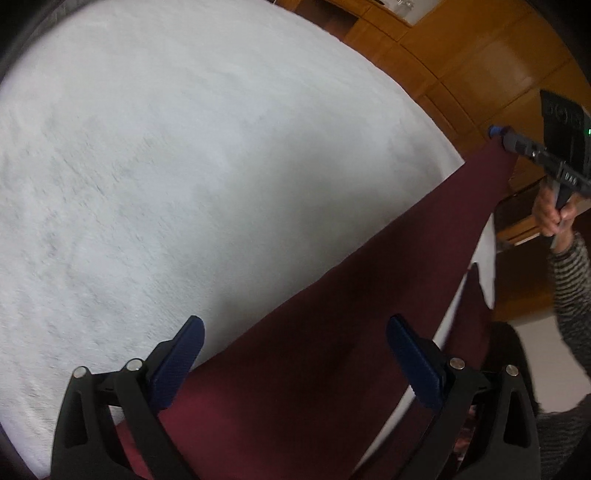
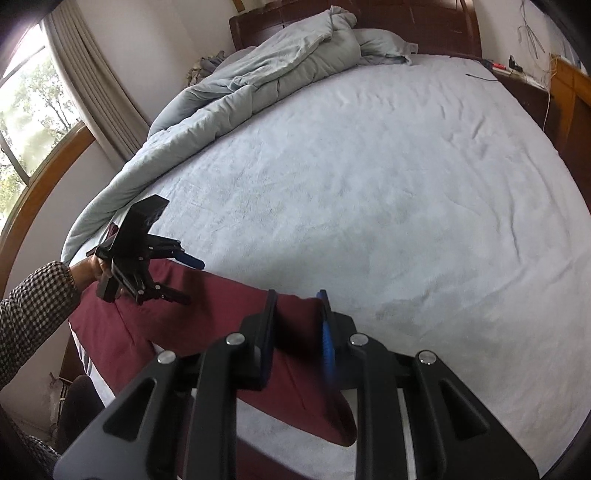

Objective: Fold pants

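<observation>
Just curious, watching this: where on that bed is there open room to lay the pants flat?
The widest bare stretch of the bed sheet lies between the bunched duvet by the headboard and the maroon pants at the near edge. It is crowded near that edge, where the left hand-held gripper and right hand-held gripper work the cloth.

1. Bed (image 2: 369, 177), covered by a pale blue-grey fleecy sheet (image 1: 184, 166), lightly creased.
2. Crumpled grey-blue duvet (image 2: 236, 88), heaped along the far left side up to the dark wooden headboard (image 2: 424, 22).
3. Pillow (image 2: 380, 42) at the head, just beside the duvet.
4. Maroon pants (image 2: 207, 314), draped over the near edge, partly resting on the sheet, partly hanging off.
5. Thin dark stick-like item (image 2: 480, 76) near the far right corner; too small to identify.
</observation>
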A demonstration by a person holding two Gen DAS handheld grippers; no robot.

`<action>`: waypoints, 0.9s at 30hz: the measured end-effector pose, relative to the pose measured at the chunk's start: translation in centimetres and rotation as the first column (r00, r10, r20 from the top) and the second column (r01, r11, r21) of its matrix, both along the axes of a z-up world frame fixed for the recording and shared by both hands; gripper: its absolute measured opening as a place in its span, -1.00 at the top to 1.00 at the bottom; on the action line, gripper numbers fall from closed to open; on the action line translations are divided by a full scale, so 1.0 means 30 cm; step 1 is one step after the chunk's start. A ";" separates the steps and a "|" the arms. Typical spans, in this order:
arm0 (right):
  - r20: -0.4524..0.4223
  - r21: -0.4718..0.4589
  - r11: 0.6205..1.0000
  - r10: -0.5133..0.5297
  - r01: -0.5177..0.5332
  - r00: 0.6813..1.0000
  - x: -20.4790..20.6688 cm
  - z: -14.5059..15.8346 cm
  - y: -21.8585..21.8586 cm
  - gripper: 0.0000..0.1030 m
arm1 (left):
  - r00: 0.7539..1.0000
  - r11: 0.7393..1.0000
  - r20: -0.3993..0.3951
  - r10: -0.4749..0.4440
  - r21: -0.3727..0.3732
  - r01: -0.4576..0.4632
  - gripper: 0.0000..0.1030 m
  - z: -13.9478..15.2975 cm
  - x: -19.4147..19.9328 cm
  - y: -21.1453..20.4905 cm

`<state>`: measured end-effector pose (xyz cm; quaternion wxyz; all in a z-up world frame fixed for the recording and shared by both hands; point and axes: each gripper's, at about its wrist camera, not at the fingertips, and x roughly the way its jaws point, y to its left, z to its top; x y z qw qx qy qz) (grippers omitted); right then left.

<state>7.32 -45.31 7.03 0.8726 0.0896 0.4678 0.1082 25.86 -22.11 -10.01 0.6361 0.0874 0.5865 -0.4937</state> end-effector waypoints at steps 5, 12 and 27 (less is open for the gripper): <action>-0.004 0.020 0.999 -0.031 0.031 1.000 -0.008 -0.016 -0.022 0.61 | 1.000 0.999 -0.017 -0.014 0.046 0.014 0.35 -0.009 -0.037 0.029; 0.004 0.041 0.996 -0.076 0.076 0.997 -0.088 -0.024 -0.037 0.60 | 0.979 0.992 0.157 0.126 -0.013 -0.126 0.63 0.190 -0.184 0.135; -0.124 0.019 0.991 -0.126 0.130 0.984 -0.594 -0.213 0.062 0.59 | 0.915 0.990 0.398 0.070 0.084 -0.112 0.62 0.207 -0.871 0.130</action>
